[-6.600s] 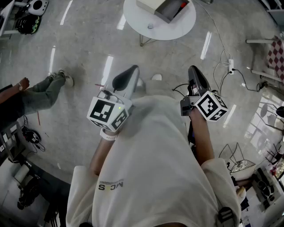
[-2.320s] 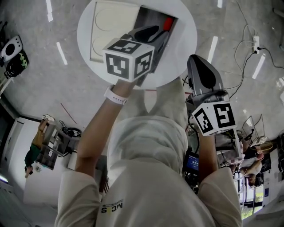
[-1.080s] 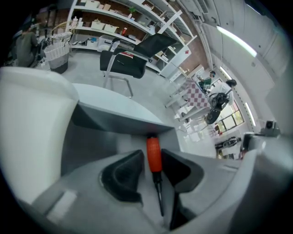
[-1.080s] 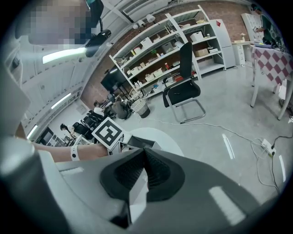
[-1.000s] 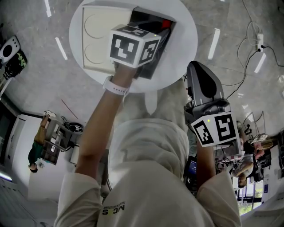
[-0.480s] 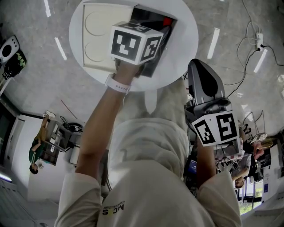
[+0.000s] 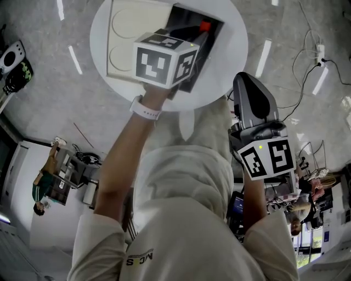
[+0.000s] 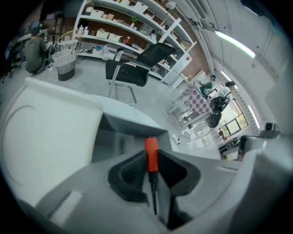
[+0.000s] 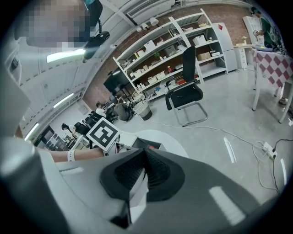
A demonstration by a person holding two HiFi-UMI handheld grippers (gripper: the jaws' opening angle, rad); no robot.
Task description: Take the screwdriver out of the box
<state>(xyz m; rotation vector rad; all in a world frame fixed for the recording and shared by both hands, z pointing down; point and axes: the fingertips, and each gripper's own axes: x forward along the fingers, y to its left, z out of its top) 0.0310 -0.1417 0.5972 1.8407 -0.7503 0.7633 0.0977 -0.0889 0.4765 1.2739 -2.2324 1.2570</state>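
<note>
The screwdriver [image 8: 151, 157], with an orange-red handle and a thin dark shaft, stands between the pads of my left gripper [image 8: 151, 169]. The jaws are closing and the pads press on the handle. In the head view the left gripper [image 7: 198, 34] reaches over the open dark box [image 7: 184, 16], and the red handle [image 7: 205, 26] shows at its tip. The box's white lid [image 7: 131, 38] lies open to the left. My right gripper [image 7: 245, 82] hangs beside my body, off the table, its jaws together and empty [image 9: 144, 157].
The box rests on a small round white table [image 7: 230, 60]. A black office chair [image 8: 137, 64] and shelving stand beyond it. Cables and a power strip [image 7: 319, 52] lie on the floor to the right. People sit at the room's edge [image 7: 46, 189].
My left gripper has drawn back slightly toward me above the box, the red handle still at its tip. The right gripper has stayed put.
</note>
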